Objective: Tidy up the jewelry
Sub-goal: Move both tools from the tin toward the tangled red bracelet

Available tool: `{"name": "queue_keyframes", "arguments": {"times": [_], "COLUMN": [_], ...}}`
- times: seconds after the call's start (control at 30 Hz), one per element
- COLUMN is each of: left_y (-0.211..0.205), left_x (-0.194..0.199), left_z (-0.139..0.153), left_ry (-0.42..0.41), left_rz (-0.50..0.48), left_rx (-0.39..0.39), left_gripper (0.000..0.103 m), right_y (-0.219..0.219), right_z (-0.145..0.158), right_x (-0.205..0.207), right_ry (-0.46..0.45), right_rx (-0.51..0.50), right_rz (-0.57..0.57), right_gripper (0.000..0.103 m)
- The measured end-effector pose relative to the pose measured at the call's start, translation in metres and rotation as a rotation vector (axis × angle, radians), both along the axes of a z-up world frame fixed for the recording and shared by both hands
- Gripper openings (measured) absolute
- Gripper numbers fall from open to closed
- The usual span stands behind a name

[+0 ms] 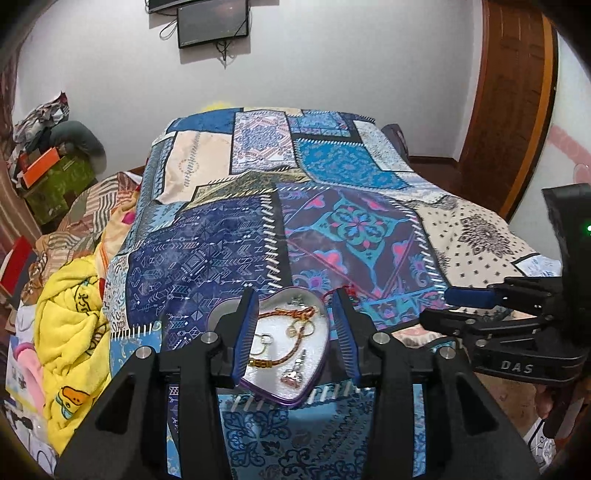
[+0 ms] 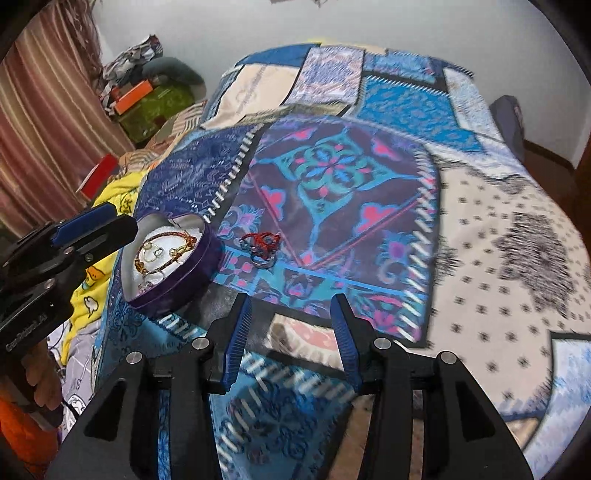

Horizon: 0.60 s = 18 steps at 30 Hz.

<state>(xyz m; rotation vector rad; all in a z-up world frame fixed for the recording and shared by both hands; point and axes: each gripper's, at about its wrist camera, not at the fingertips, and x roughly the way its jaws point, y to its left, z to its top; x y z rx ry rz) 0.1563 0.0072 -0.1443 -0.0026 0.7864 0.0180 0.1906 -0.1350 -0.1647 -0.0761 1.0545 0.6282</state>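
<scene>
A purple heart-shaped tin (image 1: 284, 400) with a white lining sits on the patterned bedspread (image 1: 258, 229). It holds an orange braided bracelet (image 1: 284, 315), gold rings and a small pink charm (image 1: 291, 377). My left gripper (image 1: 295, 297) is open with its fingers on either side of the tin. In the right wrist view the tin (image 2: 192, 273) is at the left, and a red thread bracelet with a ring (image 2: 262, 245) lies on the bedspread just right of it. My right gripper (image 2: 291, 299) is open and empty, nearer than the red bracelet.
A yellow blanket (image 1: 70, 325) and piled clothes lie at the left of the bed. Boxes (image 1: 55, 181) are stacked in the far left corner. A wooden door (image 1: 509, 110) stands at the right. A screen (image 1: 212, 22) hangs on the far wall.
</scene>
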Motion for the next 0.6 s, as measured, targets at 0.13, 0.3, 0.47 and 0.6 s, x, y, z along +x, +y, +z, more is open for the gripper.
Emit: {"name": "queue_keyframes", "arguments": {"times": [0.13,0.3,0.47,0.6], "left_y": [0.012,0.024,0.03,0.034], "left_x": [0.005,0.009,0.012,0.012], "left_z": [-0.006,-0.013,-0.017,-0.017], "left_ry": [0.013,0.018,0.021,0.022], "left_rz": [0.026,0.048,0.057,0.059], "left_rx": [-0.014,-0.02,-0.027,-0.043], "left_gripper": [0.04,0.04,0.04,0.04], "right_y": [0.017,0.034,0.045,0.04], "right_z": [-0.014,-0.026,-0.025,-0.024], "right_x": [0.012,0.02,0.018,0.016], "right_ry": [0.034,0.053,-0.005,-0.006], "right_rx": [0.006,-0.002,-0.043,-0.039], "right_rz": [0.025,0.054,0.08,0.081], "right_gripper": [0.041,0.041,0.023,0.019]}}
